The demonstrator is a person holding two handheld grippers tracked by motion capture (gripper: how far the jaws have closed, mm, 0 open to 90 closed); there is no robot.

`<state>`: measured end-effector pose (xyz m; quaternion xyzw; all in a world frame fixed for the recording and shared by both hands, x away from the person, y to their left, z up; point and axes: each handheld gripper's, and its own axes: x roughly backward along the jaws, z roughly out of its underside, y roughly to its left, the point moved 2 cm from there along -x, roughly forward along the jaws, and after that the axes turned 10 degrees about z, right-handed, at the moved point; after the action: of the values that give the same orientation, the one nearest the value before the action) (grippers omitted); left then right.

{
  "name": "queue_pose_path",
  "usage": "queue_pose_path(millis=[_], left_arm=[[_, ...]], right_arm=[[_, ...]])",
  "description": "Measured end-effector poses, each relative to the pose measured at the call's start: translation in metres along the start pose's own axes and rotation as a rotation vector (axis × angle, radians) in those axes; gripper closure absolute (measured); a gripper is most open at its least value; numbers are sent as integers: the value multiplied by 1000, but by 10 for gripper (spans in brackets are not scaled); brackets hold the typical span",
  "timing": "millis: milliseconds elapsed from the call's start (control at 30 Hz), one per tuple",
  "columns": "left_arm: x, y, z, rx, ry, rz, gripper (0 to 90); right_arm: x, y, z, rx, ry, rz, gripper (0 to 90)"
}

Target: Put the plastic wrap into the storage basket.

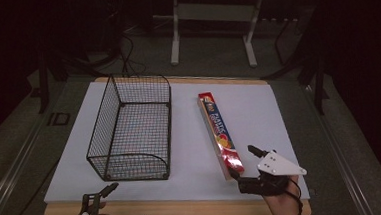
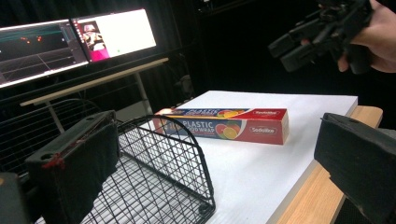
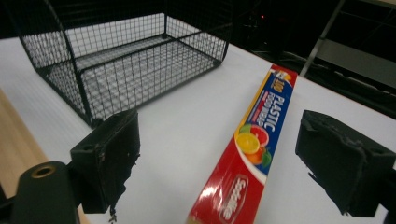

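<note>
- While the right hand-held gripper [image 1: 241, 160] hangs wide open over one plastic wrap box [image 1: 220, 134], nothing blocks it.
- One wire basket [image 1: 129, 128] stands apart; the left hand-held gripper [image 1: 99, 193] is open.

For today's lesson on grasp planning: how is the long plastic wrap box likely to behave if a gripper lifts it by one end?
The plastic wrap box is long and thin, so gripped at its near end it would probably sag or swing. Its flat cardboard sides suggest it won't roll, though the glossy print may be slippery. The right gripper is open near that end.
</note>
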<state>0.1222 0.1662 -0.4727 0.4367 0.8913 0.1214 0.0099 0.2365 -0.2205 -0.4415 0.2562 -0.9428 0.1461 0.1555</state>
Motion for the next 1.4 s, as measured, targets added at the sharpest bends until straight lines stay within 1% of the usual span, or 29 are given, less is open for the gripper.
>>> queue_pose_path(millis=[67,133,200,267,300,333,400,567,633,700,767,833,900,967,1033,1100,1233,1300,1367,1400], left_arm=[[0,0,0,2,1,2,7],[0,0,0,1,2,-1,7],[0,0,0,3,2,0,7],[0,0,0,2,3,0,7],[0,0,0,3,2,-1,7],[0,0,0,1,2,0,7],[0,0,0,4,4,0,7],[0,0,0,0,2,1,7],[0,0,0,1,2,1,7],[0,0,0,0,4,1,7],[0,0,0,1,3,1,7],[0,0,0,5,-1,5,7],[0,0,0,5,-1,2,7],[0,0,0,8,-2,2,7],[0,0,0,5,-1,3,7],[0,0,0,5,1,5,7],[0,1,0,14,-8,8,7],[1,1,0,17,-9,8,7],[1,0,0,15,-8,10,7],[1,0,0,14,-8,11,7]], right_arm=[[-2,0,-2,2,-5,2,137],[-11,-1,-9,14,4,6,137],[-18,-3,-13,6,17,-7,140],[-24,-5,-16,-20,34,-27,139],[-28,-6,-17,-20,35,-24,135],[-31,-6,-18,-11,37,-9,134],[-37,-6,-20,-14,60,-5,116],[-53,-9,-22,-15,77,3,113],[-59,-11,-23,-10,97,29,113],[-66,-14,-23,-23,123,30,113],[-72,-16,-24,-46,142,37,110],[-77,-19,-26,-59,149,37,109],[-83,-21,-28,-57,163,42,99],[-89,-22,-30,-68,168,77,99],[-94,-23,-32,-73,168,70,98],[-99,-24,-34,-77,187,77,98],[-112,-26,-34,-89,243,73,99],[-118,-27,-33,-93,275,82,99],[-124,-28,-33,-87,307,94,99],[-127,-29,-33,-91,324,87,104]])
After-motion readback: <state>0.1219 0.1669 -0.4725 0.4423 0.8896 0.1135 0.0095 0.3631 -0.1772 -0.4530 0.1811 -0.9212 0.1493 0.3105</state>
